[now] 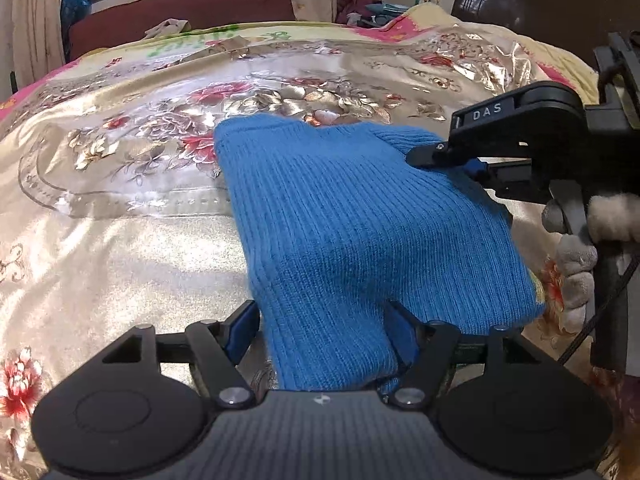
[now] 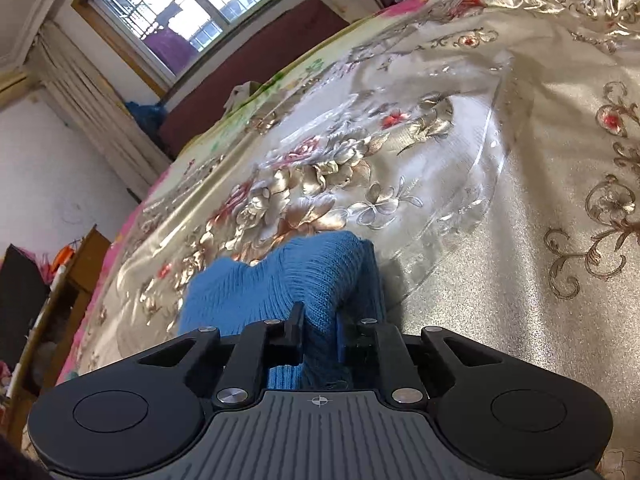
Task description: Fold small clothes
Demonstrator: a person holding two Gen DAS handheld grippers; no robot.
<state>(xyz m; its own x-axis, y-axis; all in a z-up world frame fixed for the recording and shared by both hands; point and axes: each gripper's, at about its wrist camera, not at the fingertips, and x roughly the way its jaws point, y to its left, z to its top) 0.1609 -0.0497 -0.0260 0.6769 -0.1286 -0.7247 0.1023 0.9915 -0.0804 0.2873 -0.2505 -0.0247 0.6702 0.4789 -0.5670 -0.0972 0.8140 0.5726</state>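
Note:
A small blue knitted garment [image 1: 352, 216] lies on the shiny floral bedspread [image 1: 120, 240]. My left gripper [image 1: 320, 332] sits at its near end with the knit running between the two fingers; the jaws stand wide apart around the cloth. My right gripper [image 1: 448, 156] comes in from the right in the left wrist view and is clamped on the garment's far right edge. In the right wrist view my right gripper [image 2: 320, 332] is shut on a bunched fold of the blue knit [image 2: 288, 280], which is lifted a little off the bedspread [image 2: 480, 240].
The bed fills both views. A dark red headboard or sofa back [image 1: 180, 12] and a window [image 2: 192, 4] lie beyond it. Loose clothes [image 1: 360, 4] sit at the far edge. A wooden cabinet [image 2: 72, 280] stands beside the bed on the left.

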